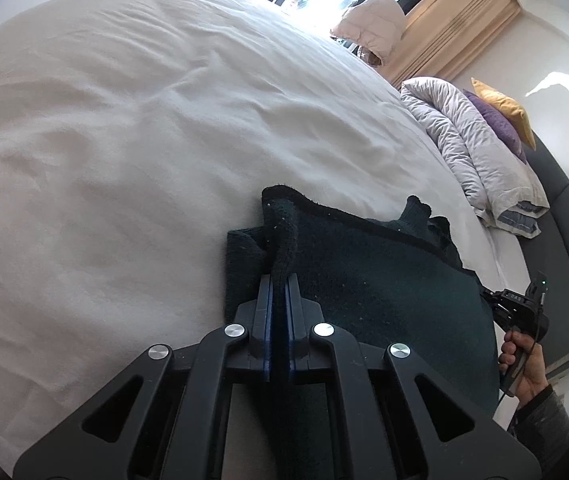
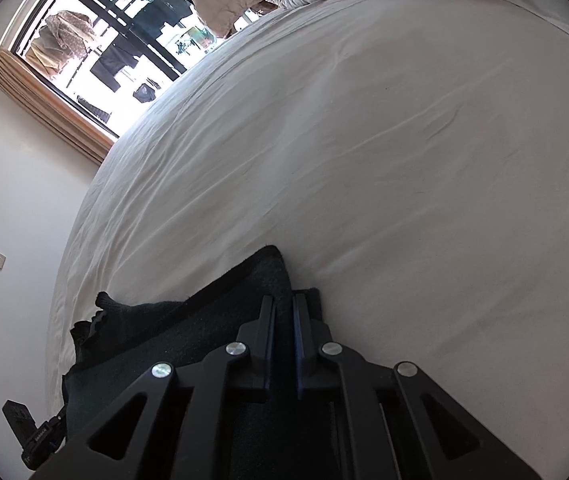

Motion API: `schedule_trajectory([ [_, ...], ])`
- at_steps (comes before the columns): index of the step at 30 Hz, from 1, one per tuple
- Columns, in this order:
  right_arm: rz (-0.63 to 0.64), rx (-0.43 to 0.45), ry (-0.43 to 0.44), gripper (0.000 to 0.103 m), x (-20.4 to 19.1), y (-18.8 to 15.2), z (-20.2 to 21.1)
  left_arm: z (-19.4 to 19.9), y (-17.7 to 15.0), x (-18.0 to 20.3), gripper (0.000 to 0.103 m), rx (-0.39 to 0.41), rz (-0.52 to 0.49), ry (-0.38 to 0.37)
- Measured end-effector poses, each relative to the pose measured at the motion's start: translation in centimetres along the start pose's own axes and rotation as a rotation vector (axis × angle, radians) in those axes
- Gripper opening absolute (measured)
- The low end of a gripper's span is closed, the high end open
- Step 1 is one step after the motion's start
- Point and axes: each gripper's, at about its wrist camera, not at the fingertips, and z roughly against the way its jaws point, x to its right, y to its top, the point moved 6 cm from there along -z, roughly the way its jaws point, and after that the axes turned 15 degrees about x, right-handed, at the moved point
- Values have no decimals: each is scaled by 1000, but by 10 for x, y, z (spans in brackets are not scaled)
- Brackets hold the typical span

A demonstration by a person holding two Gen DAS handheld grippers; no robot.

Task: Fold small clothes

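Observation:
A dark green knitted garment (image 1: 372,280) lies on the white bed sheet (image 1: 124,140) near its front edge. My left gripper (image 1: 279,280) is shut on one corner of the garment, which sticks up between the fingers. My right gripper (image 2: 283,300) is shut on the other corner of the garment (image 2: 188,332), with the cloth stretched between the two. The right gripper's body and the hand holding it show at the right edge of the left wrist view (image 1: 520,312).
A crumpled white duvet (image 1: 472,152) with purple and yellow cushions (image 1: 504,116) lies at the head of the bed. A dark headboard (image 1: 564,220) runs behind it. A window with curtains (image 2: 80,52) is beyond the far side. The white sheet (image 2: 364,140) spreads ahead.

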Motion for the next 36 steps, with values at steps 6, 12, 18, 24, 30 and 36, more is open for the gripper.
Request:
schedule_trajectory([
  [6,37,133,82,21,-30,1,86,46,19,22,5,86,-107,23],
  [12,135,19,331,21,-100,-97,123,79,-18,123,5,143,-386,-10],
  [18,159,-50,279,21,-88,-133,106,46,11,71,6,144,-340,163],
  [24,139,-32,233,22,-71,-115,101,55,37,-36,8,130,-22,302],
  [30,125,-30,332,24,-99,-118,100,75,30,38,8,165,-98,103],
  [36,155,-115,401,21,-128,-143,80,22,-52,132,8,-26,-391,38],
])
